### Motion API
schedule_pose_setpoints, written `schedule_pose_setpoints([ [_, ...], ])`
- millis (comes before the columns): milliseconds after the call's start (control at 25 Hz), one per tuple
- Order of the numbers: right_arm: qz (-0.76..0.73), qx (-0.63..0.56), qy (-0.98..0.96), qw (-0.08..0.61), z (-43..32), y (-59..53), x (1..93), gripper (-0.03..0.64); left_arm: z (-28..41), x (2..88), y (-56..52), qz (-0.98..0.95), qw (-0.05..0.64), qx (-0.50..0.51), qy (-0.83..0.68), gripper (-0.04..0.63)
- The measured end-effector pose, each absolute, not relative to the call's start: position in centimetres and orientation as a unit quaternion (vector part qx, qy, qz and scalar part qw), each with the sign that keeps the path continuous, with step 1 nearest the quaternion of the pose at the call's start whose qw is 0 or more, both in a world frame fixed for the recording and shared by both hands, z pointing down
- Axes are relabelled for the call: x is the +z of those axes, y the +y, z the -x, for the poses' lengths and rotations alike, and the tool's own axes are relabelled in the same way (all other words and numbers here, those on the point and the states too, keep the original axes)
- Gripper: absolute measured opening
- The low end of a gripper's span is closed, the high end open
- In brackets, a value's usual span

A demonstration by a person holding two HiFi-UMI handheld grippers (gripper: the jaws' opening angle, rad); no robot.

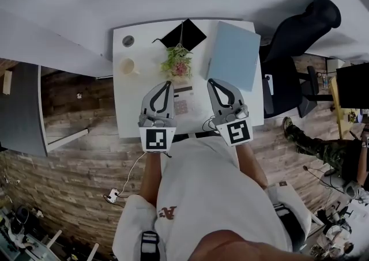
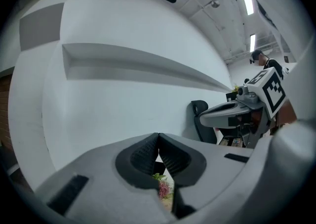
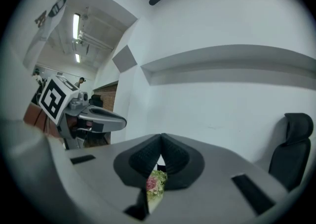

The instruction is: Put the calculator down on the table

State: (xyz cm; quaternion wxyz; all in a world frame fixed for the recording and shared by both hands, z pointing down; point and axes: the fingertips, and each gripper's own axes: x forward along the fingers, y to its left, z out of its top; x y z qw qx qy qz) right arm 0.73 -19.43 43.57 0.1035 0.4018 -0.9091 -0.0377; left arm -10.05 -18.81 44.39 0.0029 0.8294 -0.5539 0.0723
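Observation:
The calculator, small and grey with rows of keys, lies flat on the white table, seen only in the head view. My left gripper and right gripper are raised above the table on either side of it, both pointing away from me. Both are shut, pads touching, with nothing between them. In the left gripper view the jaws meet against a white wall. The right gripper view shows the same. Neither gripper touches the calculator.
A potted plant with pink flowers stands just beyond the calculator. A black square item, a light blue board, a cup and a round disc are farther back. A black office chair stands at the right.

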Motion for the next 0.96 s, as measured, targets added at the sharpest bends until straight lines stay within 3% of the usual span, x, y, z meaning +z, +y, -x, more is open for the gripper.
schedule_pose_setpoints([
  [960,-0.427,-0.033,-0.898,0.101,1.0,-17.5,41.9,0.006,11.9,42.7,-17.0,-0.837,-0.018,0.06,-0.543,0.003],
])
